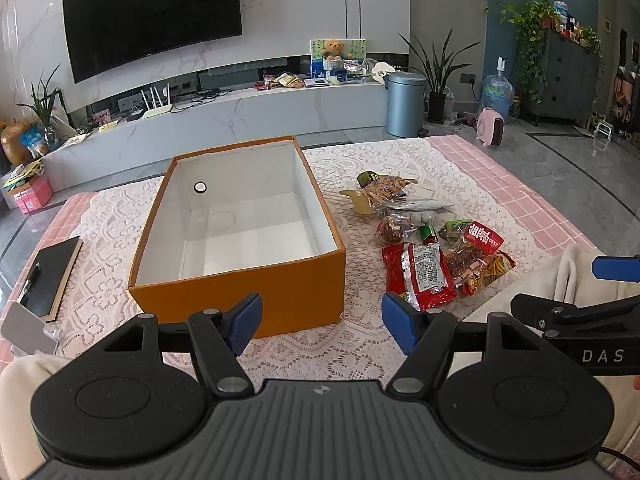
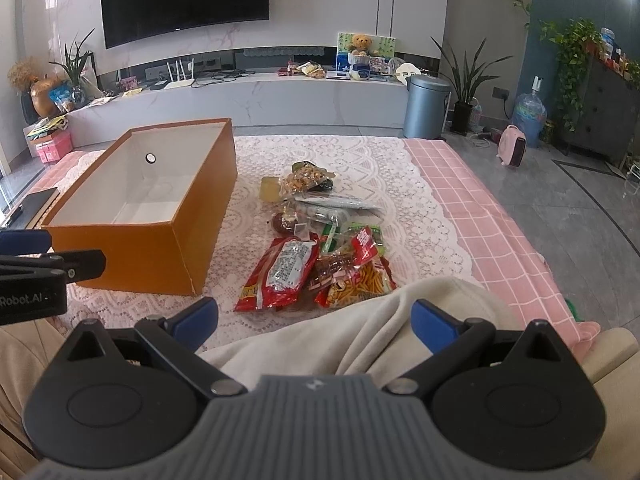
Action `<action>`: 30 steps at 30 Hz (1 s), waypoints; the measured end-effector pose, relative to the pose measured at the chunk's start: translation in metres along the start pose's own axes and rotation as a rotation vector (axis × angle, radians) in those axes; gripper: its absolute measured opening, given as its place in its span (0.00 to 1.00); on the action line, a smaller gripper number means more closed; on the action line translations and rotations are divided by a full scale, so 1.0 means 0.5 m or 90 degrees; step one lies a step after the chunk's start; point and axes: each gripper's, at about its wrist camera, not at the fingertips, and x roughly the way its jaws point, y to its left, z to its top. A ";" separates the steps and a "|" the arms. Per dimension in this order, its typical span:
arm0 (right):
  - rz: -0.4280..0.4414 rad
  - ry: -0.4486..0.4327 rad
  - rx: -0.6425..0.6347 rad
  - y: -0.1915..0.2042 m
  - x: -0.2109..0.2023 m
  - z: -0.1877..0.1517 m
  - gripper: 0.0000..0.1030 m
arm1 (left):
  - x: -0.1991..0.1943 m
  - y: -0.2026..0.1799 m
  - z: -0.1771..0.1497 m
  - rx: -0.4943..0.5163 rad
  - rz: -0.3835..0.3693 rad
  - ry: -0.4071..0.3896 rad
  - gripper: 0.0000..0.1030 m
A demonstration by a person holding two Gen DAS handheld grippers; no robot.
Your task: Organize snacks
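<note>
An open orange cardboard box with a white lining (image 1: 240, 216) stands empty just ahead of the left gripper (image 1: 322, 322), its near wall directly beyond the spread blue-padded jaws, which hold nothing. The snacks, a loose heap of crinkly plastic packets (image 2: 320, 240), all lie on the lace-covered tabletop (image 2: 360, 152) beside the box, ahead and to the right of the left jaws and straight ahead of the right gripper (image 2: 314, 318). Nearest the right jaws are a red foil packet with a silver label (image 2: 282, 274) and a clear bag of orange snack sticks (image 2: 360, 280); farther off sits a clear bag of mixed nuts (image 2: 306, 178). The right jaws are also spread wide and empty, poised above a fold of cream fabric (image 2: 340, 336) at the tabletop's near edge. Judging by the bare box floor and the undisturbed pile, the sorting has not begun: every packet appears yet to be lifted and placed inside.
</note>
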 end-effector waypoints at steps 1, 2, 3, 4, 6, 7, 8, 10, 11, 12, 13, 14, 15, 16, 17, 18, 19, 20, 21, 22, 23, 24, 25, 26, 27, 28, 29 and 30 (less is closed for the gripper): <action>0.000 0.001 0.000 0.000 0.000 0.000 0.97 | 0.000 0.000 0.000 0.000 0.000 0.000 0.78; -0.001 0.002 -0.001 0.001 0.002 0.001 0.97 | 0.000 0.001 0.000 -0.001 0.000 0.000 0.78; -0.001 0.003 -0.001 0.002 0.002 0.001 0.97 | 0.000 0.002 0.000 -0.003 0.000 0.000 0.78; -0.002 0.004 -0.002 0.002 0.002 0.002 0.97 | 0.000 0.003 -0.001 -0.004 0.000 0.000 0.78; -0.002 0.004 -0.003 0.003 0.002 0.003 0.97 | 0.000 0.004 -0.001 -0.005 -0.001 0.001 0.78; -0.002 0.005 -0.003 0.003 0.002 0.003 0.97 | 0.000 0.004 -0.001 -0.004 -0.001 0.000 0.78; -0.002 0.005 -0.003 0.003 0.002 0.003 0.97 | 0.000 0.004 -0.001 -0.004 -0.001 0.001 0.78; -0.002 0.006 -0.003 0.004 0.002 0.003 0.97 | 0.003 0.004 -0.002 -0.004 -0.001 0.003 0.78; -0.002 0.006 -0.003 0.004 0.003 0.002 0.97 | 0.005 0.004 -0.002 -0.003 -0.001 0.007 0.78; -0.002 0.006 -0.002 0.004 0.003 0.002 0.97 | 0.007 0.003 -0.003 -0.002 -0.002 0.009 0.78; -0.002 0.005 -0.001 0.003 0.004 0.002 0.97 | 0.009 0.002 -0.004 -0.001 -0.002 0.012 0.78; -0.001 0.006 0.001 0.002 0.005 0.001 0.97 | 0.011 0.001 -0.005 -0.001 -0.001 0.014 0.78; -0.002 0.008 0.003 0.001 0.007 0.001 0.97 | 0.013 0.000 -0.006 -0.001 -0.002 0.016 0.78; -0.002 0.010 0.004 0.000 0.009 0.001 0.97 | 0.014 -0.001 -0.007 0.000 -0.002 0.017 0.78; -0.002 0.010 0.005 -0.001 0.009 0.002 0.97 | 0.016 -0.002 -0.008 0.001 -0.002 0.019 0.78; -0.002 0.010 0.005 -0.001 0.011 0.001 0.97 | 0.017 -0.003 -0.008 0.002 -0.001 0.020 0.78; -0.001 0.009 0.005 -0.002 0.012 0.001 0.97 | 0.019 -0.003 -0.008 0.003 -0.002 0.021 0.78; 0.000 0.006 0.003 -0.003 0.013 0.001 0.97 | 0.021 -0.005 -0.008 0.005 -0.002 0.022 0.78; 0.001 0.003 0.002 -0.004 0.014 0.001 0.97 | 0.024 -0.007 -0.009 0.009 -0.002 0.023 0.78; 0.001 0.000 0.001 -0.007 0.015 0.002 0.97 | 0.027 -0.007 -0.008 0.011 -0.001 0.024 0.78; -0.001 -0.004 0.001 -0.010 0.017 0.004 0.97 | 0.030 -0.006 -0.007 0.011 -0.003 0.025 0.78; -0.005 -0.007 0.003 -0.016 0.020 0.005 0.97 | 0.033 -0.006 -0.006 0.009 -0.007 0.027 0.76; -0.006 -0.011 0.006 -0.022 0.023 0.007 0.97 | 0.036 -0.004 -0.005 0.005 -0.015 0.030 0.72; -0.005 -0.015 0.010 -0.030 0.027 0.009 0.97 | 0.040 -0.004 -0.003 0.002 -0.022 0.033 0.68; -0.004 -0.019 0.017 -0.040 0.032 0.012 0.97 | 0.044 -0.003 0.000 0.000 -0.030 0.036 0.66; -0.002 -0.023 0.026 -0.053 0.036 0.015 0.97 | 0.050 -0.004 0.003 0.001 -0.040 0.037 0.62; -0.003 -0.024 0.034 -0.064 0.041 0.017 0.97 | 0.056 -0.006 0.005 0.003 -0.049 0.038 0.56; -0.006 -0.019 0.041 -0.077 0.049 0.021 0.97 | 0.061 -0.008 0.008 0.007 -0.057 0.040 0.52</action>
